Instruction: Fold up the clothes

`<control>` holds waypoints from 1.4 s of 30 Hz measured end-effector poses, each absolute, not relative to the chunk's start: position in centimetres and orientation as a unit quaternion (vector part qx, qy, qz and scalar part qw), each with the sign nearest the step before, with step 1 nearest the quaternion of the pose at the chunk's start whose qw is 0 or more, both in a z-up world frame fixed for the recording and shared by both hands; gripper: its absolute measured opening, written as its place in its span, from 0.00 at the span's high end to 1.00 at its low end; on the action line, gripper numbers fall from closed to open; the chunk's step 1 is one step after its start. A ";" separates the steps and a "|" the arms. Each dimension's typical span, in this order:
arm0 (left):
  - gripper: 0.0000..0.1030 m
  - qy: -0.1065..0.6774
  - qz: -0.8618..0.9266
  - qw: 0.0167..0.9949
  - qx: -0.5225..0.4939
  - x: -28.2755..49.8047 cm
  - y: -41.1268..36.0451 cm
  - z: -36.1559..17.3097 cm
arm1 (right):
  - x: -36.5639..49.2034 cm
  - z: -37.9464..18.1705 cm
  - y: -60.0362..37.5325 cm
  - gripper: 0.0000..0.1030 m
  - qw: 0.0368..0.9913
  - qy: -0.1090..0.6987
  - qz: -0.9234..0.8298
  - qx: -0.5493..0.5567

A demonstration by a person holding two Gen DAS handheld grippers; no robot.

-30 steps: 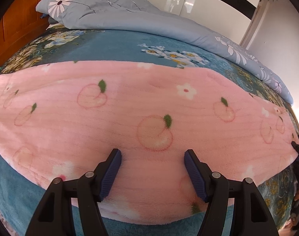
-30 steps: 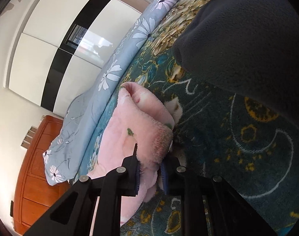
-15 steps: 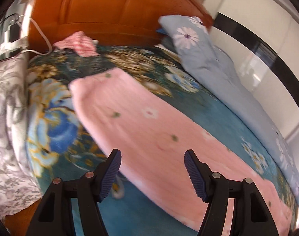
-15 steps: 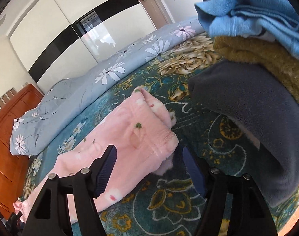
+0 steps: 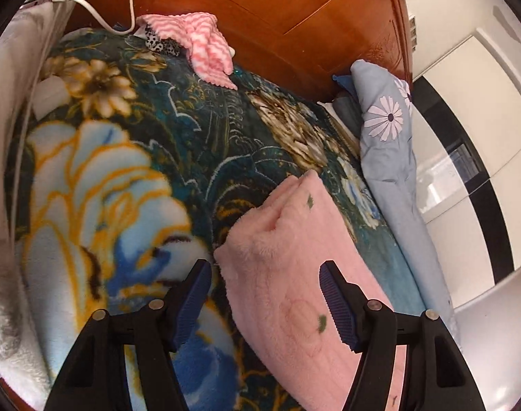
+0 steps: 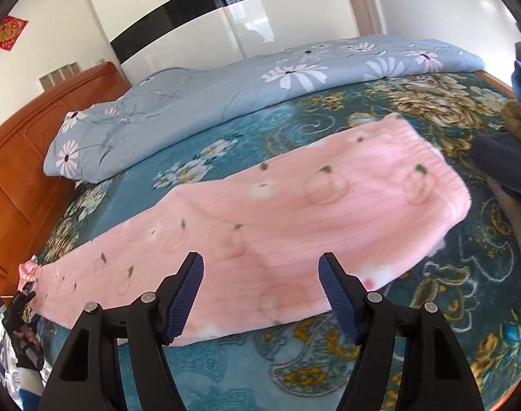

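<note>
A long pink fleece garment (image 6: 294,212) with peach prints lies folded into a strip across the floral bed blanket (image 6: 448,291). In the left wrist view its end (image 5: 294,257) near the headboard lies under my left gripper (image 5: 265,294). The jaws are closing slightly with the garment's corner between them, and the pads are not pressing on it. My right gripper (image 6: 260,294) hovers open above the middle of the strip's near edge, holding nothing. The garment's other end, with an elastic band, lies to the right.
A wooden headboard (image 5: 277,17) stands behind a pink-white zigzag cloth (image 5: 205,44) and a white cable (image 5: 89,3). A grey-blue flowered quilt (image 6: 226,92) runs along the far side. Dark, mustard and blue clothes (image 6: 500,161) are piled at the right edge.
My right gripper let go of the garment's right end, opened and drew back up over its middle. My left gripper swung from the middle to the end by the headboard.
</note>
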State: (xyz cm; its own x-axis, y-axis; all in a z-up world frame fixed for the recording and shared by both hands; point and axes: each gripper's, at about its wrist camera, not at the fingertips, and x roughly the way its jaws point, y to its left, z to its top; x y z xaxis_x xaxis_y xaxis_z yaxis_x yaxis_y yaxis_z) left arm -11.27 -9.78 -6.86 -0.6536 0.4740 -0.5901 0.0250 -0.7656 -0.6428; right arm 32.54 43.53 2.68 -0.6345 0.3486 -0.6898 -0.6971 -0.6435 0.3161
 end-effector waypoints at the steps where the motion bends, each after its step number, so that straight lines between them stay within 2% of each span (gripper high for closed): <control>1: 0.46 -0.315 0.852 0.134 -0.395 -11.5 -9.6 -6.9 | 32.0 2.7 43.1 0.31 0.298 0.286 0.858 -0.304; 2: 0.68 -0.314 0.852 0.132 -0.398 -11.8 -9.5 -7.0 | 31.7 2.9 42.6 0.31 0.293 0.279 0.862 -0.306; 3: 0.79 -0.314 0.850 0.123 -0.405 -12.1 -9.6 -7.2 | 31.4 3.1 42.1 0.31 0.287 0.271 0.866 -0.308; 5: 0.84 -0.312 0.850 0.114 -0.408 -12.3 -9.6 -7.1 | 31.2 3.3 41.8 0.31 0.280 0.266 0.869 -0.308; 8: 0.85 -0.264 0.875 0.114 -0.389 -11.4 -8.1 -4.3 | 31.8 3.6 41.9 0.31 0.280 0.267 0.871 -0.303; 11: 0.85 -0.206 0.906 0.145 -0.340 -9.0 -4.8 1.1 | 33.4 3.7 42.8 0.31 0.290 0.283 0.867 -0.291; 15: 0.85 -0.132 0.925 0.226 -0.276 -3.7 2.6 8.5 | 35.4 3.1 44.0 0.31 0.287 0.310 0.862 -0.281; 18: 0.85 -0.070 0.919 0.292 -0.255 1.1 9.9 11.5 | 36.8 2.3 44.4 0.31 0.281 0.321 0.859 -0.283; 22: 0.85 -0.010 0.891 0.364 -0.270 7.2 19.7 10.8 | 38.4 1.5 45.7 0.31 0.277 0.342 0.853 -0.281; 26: 0.85 0.026 0.848 0.425 -0.317 12.6 27.6 6.7 | 39.3 1.4 46.4 0.31 0.272 0.341 0.855 -0.282; 31: 0.85 0.088 0.802 0.448 -0.385 17.0 34.0 0.8 | 39.5 0.6 46.4 0.31 0.263 0.345 0.853 -0.290; 33: 0.84 0.100 0.790 0.450 -0.405 17.8 34.2 -0.4 | 39.4 0.4 46.4 0.31 0.259 0.347 0.853 -0.291; 36: 0.67 0.095 0.766 0.471 -0.426 18.6 33.2 -1.2 | 38.6 0.7 46.3 0.31 0.248 0.346 0.861 -0.278; 38: 0.51 0.067 0.754 0.495 -0.426 18.8 31.2 -0.6 | 37.5 1.1 46.2 0.31 0.234 0.345 0.868 -0.270; 42: 0.43 0.004 0.772 0.493 -0.402 17.2 26.1 1.0 | 33.3 1.3 45.7 0.31 0.166 0.362 0.878 -0.267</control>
State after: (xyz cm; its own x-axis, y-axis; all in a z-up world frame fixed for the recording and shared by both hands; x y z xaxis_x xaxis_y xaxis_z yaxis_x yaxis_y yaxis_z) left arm 17.17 26.08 1.03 -0.1914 0.7576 -0.6240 -0.7645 -0.5138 -0.3893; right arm 33.26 45.73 1.28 -0.8022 0.0970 -0.5891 -0.4841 -0.6833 0.5466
